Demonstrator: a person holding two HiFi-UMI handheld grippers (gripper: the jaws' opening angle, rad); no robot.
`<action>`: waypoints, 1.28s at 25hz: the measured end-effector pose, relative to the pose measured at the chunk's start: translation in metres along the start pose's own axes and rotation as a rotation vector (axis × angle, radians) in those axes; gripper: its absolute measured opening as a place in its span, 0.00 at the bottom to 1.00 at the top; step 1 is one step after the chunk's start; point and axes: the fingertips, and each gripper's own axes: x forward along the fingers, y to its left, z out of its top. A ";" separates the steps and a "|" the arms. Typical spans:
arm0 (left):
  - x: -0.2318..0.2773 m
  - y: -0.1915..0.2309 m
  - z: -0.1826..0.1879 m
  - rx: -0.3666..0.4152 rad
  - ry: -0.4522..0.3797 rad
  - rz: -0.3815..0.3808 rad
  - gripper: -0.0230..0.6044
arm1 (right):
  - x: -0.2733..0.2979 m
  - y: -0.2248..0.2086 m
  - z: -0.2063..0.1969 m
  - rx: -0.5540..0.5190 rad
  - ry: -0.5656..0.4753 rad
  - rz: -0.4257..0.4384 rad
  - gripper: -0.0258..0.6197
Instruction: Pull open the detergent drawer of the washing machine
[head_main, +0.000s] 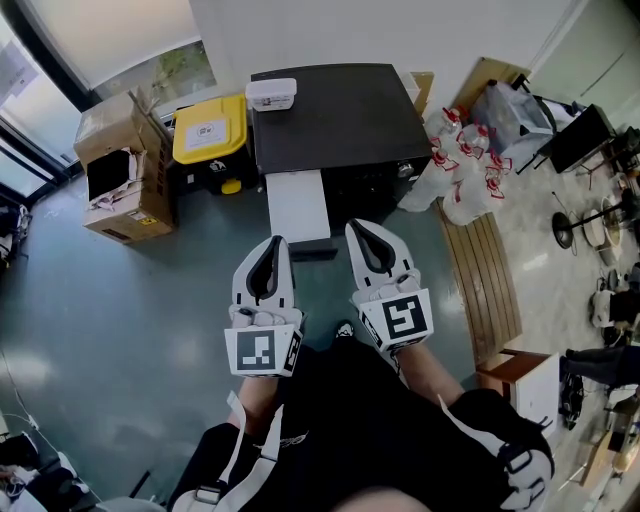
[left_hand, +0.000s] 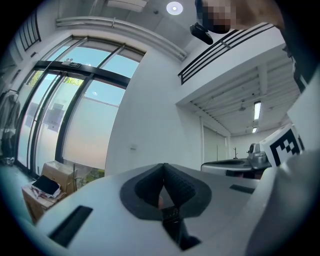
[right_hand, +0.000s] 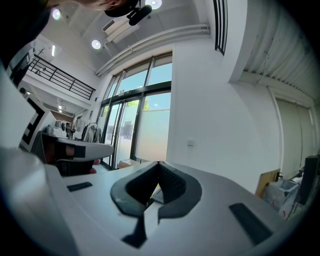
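Note:
The washing machine (head_main: 340, 115) has a dark top and stands against the white wall ahead of me. From the left of its front a white flat piece (head_main: 297, 205) sticks out towards me; it looks like the detergent drawer standing out. My left gripper (head_main: 272, 243) (left_hand: 163, 166) is shut with nothing between its pads, its tips just short of the white piece's near end. My right gripper (head_main: 361, 228) (right_hand: 158, 164) is also shut and empty, to the right of that piece, in front of the machine. Both point level towards the wall. Neither touches anything.
A white box (head_main: 271, 94) sits on the machine's top at its back left. Left of the machine are a yellow-lidded bin (head_main: 210, 130) and an open cardboard box (head_main: 125, 170). White bags (head_main: 465, 165) and a slatted wooden board (head_main: 490, 280) lie to the right.

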 end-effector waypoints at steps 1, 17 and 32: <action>0.000 -0.001 0.000 0.000 0.001 0.000 0.07 | 0.000 0.000 0.000 0.001 0.001 -0.001 0.05; -0.005 -0.003 -0.003 -0.002 0.011 0.002 0.07 | -0.006 0.003 0.001 0.003 0.012 0.016 0.05; -0.010 -0.003 -0.004 -0.014 0.014 -0.004 0.07 | -0.008 0.010 -0.002 0.003 0.029 0.024 0.05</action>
